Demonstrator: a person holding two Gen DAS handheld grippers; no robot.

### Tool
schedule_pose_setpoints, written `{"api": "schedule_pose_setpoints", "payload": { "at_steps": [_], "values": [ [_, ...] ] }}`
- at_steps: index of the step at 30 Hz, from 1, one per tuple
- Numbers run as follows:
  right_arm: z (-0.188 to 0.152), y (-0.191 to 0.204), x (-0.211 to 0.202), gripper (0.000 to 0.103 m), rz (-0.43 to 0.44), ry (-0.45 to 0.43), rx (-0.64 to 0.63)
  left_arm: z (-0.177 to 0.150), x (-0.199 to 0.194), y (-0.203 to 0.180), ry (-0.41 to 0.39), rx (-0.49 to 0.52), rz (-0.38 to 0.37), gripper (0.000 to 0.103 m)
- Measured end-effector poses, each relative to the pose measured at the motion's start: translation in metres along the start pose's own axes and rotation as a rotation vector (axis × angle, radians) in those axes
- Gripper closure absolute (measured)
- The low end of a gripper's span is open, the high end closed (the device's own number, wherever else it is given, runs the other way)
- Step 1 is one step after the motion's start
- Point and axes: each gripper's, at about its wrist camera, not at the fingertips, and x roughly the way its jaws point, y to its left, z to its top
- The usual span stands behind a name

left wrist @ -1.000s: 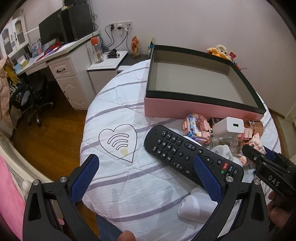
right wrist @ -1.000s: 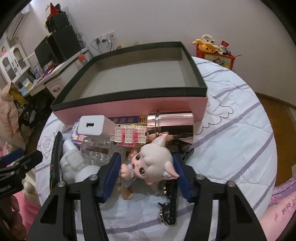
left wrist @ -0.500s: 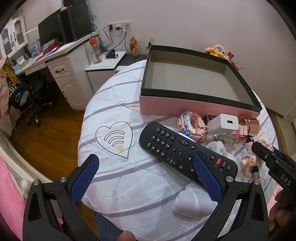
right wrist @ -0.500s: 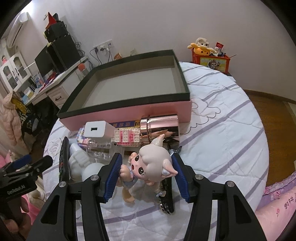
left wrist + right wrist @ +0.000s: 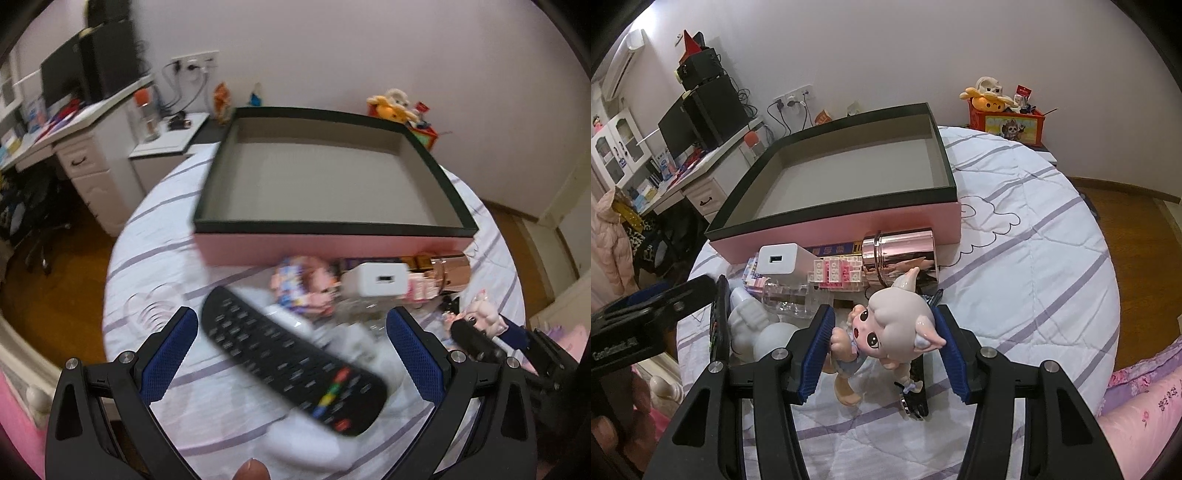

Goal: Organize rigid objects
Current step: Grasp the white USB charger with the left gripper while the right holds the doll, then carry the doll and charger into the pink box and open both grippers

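Gripping the doll (image 5: 894,328), the right gripper (image 5: 882,350) hangs before the box (image 5: 849,225).
Left gripper (image 5: 291,354), spread wide, hovers over the remote (image 5: 288,362).

Plain white wall (image 5: 886,44) behind, wood floor (image 5: 1126,206) off to the side. There's a white desk (image 5: 85,147) with drawers holding a black monitor (image 5: 683,129) and speakers — wall socket (image 5: 796,96) with plugs beside it. Air conditioner (image 5: 624,62) up high, white cabinet (image 5: 613,155) in the corner.
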Motion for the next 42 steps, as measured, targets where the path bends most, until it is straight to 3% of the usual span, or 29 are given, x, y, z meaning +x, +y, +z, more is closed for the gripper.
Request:
{"api": "schedule_pose_setpoints", "payload": {
  "at_steps": [12,19,21,22,28,42],
  "values": [
    [0.002,-0.01,0.005,0.047,0.015,0.005,0.011,0.019,0.041,-0.032,0.062,0.05,-0.016,0.0],
    [0.002,-0.014,0.008,0.047,0.031,0.009,0.017,0.019,0.055,-0.038,0.095,0.043,-0.045,0.008],
    [0.003,-0.016,0.008,0.047,0.033,0.009,0.022,0.019,0.056,-0.037,0.086,0.031,-0.059,0.024],
    [0.003,-0.016,0.009,0.047,0.034,0.009,0.022,0.019,0.058,-0.036,0.093,0.022,-0.075,0.04],
    [0.003,-0.018,0.008,0.047,0.037,0.006,0.032,0.012,0.052,-0.031,0.06,0.015,-0.127,0.055],
    [0.009,-0.008,-0.011,0.047,0.02,-0.027,0.014,0.015,0.019,-0.012,-0.006,0.002,-0.196,0.06]
  ]
}}
